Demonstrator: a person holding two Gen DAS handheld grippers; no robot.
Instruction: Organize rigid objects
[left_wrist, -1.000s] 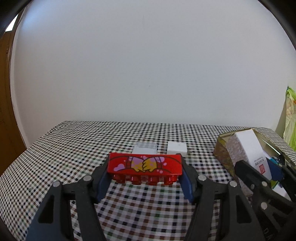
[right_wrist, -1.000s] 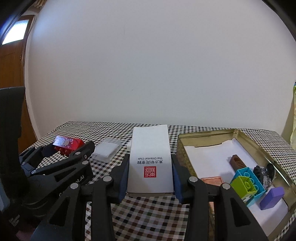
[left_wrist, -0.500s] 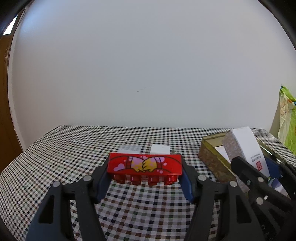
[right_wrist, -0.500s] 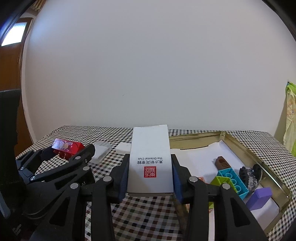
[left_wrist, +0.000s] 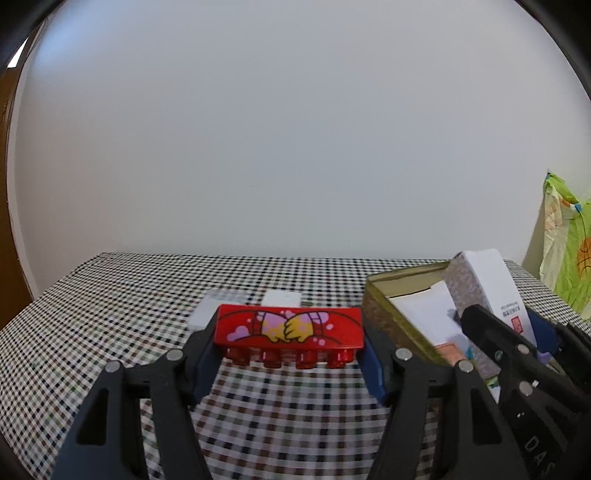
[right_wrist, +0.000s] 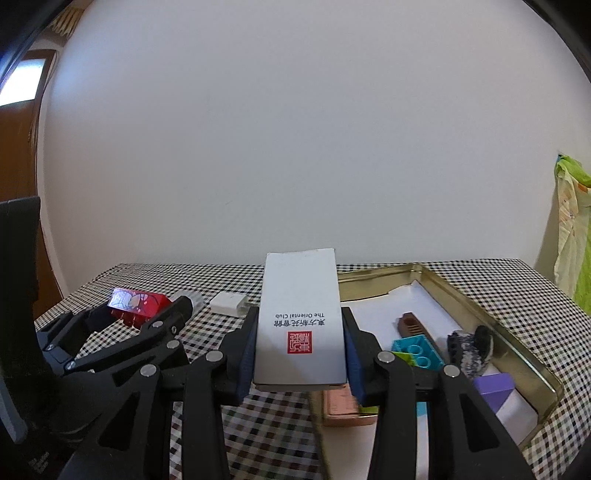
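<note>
Nearest the lens, the left gripper (left_wrist: 290, 341) is closed on a red toy brick (left_wrist: 289, 327), clamped end to end with the studs turned downward and the printed face toward the camera, so the piece is carried clear above the checked tablecloth (left_wrist: 110, 317). The right gripper (right_wrist: 300, 350) is likewise closed on a white carton (right_wrist: 301, 317), pinched across its narrow sides with its long axis pointing away, which keeps the box from twisting between the pads. Just beyond, toward the right edge of the table, an open gold tin (right_wrist: 498, 325) is lined with white paper and already holds a cyan brick (right_wrist: 417, 350), a purple block (right_wrist: 493, 384), a brown piece (right_wrist: 412, 325) and a dark fuzzy item (right_wrist: 469, 345); it is judged to be the collecting place for both held things. Farther back, near the middle of the table, a white adapter (right_wrist: 229, 303) and a clear case (left_wrist: 218, 302) lie loose, apparently left for later.
</note>
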